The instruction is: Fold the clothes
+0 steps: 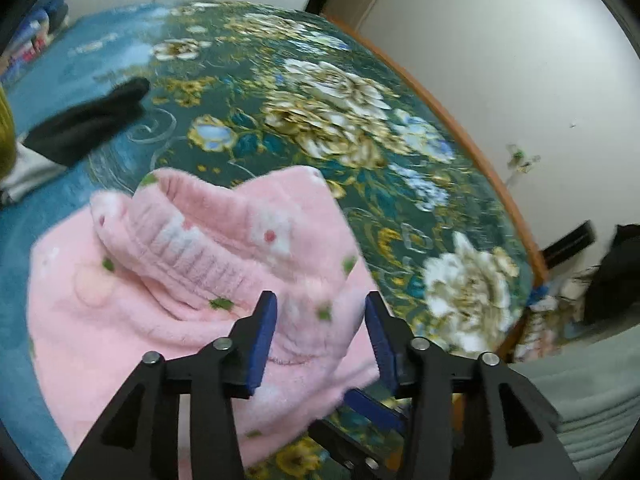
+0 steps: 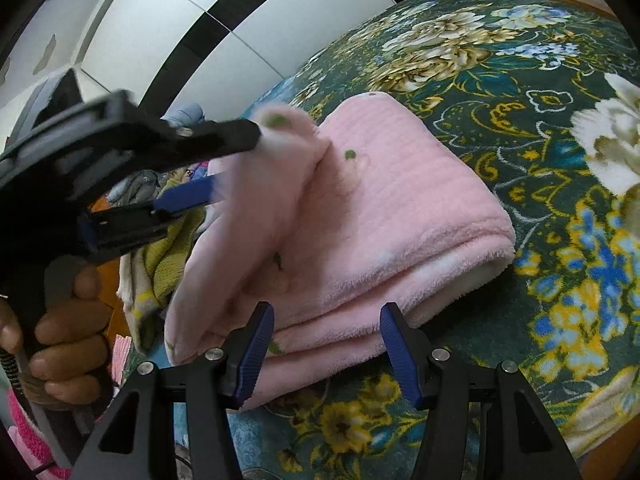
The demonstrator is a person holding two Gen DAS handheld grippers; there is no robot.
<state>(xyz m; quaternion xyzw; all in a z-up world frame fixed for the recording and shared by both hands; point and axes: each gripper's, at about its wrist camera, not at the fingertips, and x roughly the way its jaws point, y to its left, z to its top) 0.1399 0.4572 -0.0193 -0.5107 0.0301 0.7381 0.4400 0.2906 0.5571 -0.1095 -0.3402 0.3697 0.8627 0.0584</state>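
pink fleece garment (image 2: pixel 360 216), fluffy with small green dots and pale flower prints, lies partly folded on the bed's dark green floral blanket (image 2: pixel 520 80), towards the corner of the bed nearest both tools, with the wooden bed edge (image 1: pixel 472 136) running past on its far side. in the right wrist view the bundle's long axis runs from the near left to a rounded folded end at the right, stacked in about three layers. the left gripper (image 2: pixel 224 160) comes in from the left at the bundle's upper left, its jaws apart on either side of a raised flap of the pink fleece; the flap is blurred, and the jaws do not look closed on it, so i cannot say the cloth is truly held. in its own view the left gripper (image 1: pixel 320 336) shows its blue pads wide apart, with the ribbed collar or cuff just ahead of them. the right gripper (image 2: pixel 326 352) hovers at the near long edge of the bundle, jaws wide open and empty, the stacked layers just beyond its tips. my judgement: the raised flap is the piece that the coming fold turns on, and the left gripper is much nearer to it; the right gripper is better placed to steady the near edge. a black garment (image 1: pixel 88 120) lies well apart, towards the far side of the bed.
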